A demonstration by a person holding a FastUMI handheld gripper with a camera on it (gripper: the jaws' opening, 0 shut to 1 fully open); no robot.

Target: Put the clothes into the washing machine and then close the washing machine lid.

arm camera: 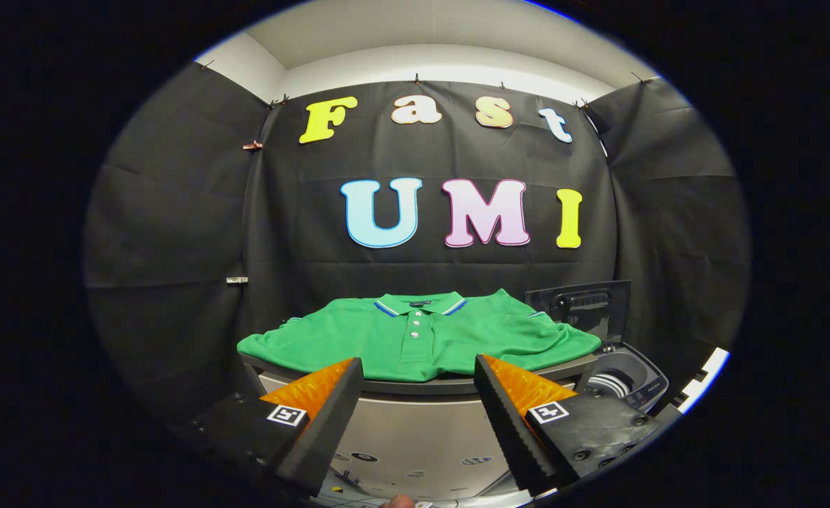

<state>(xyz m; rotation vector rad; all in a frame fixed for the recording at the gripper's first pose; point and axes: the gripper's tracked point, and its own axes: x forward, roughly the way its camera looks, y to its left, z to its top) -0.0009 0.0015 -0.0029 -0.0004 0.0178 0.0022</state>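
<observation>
Currently no grasp yet. Table dead ahead, green polo shirt spread flat on it, long axis running side to side, collar away from the claw. Washing machine just right of the table, lid standing open. Claw spread wide, empty, short of the shirt's near hem, buttoned front roughly centred between the fingers.

The single fisheye camera rides on the tool and looks forward along its two fingers, which stand spread apart with nothing between them. It sits low, just short of the front edge of the round grey desk, facing level across it toward the black cloth back wall. The desk's front edge lies close; the wall stands well beyond.
</observation>
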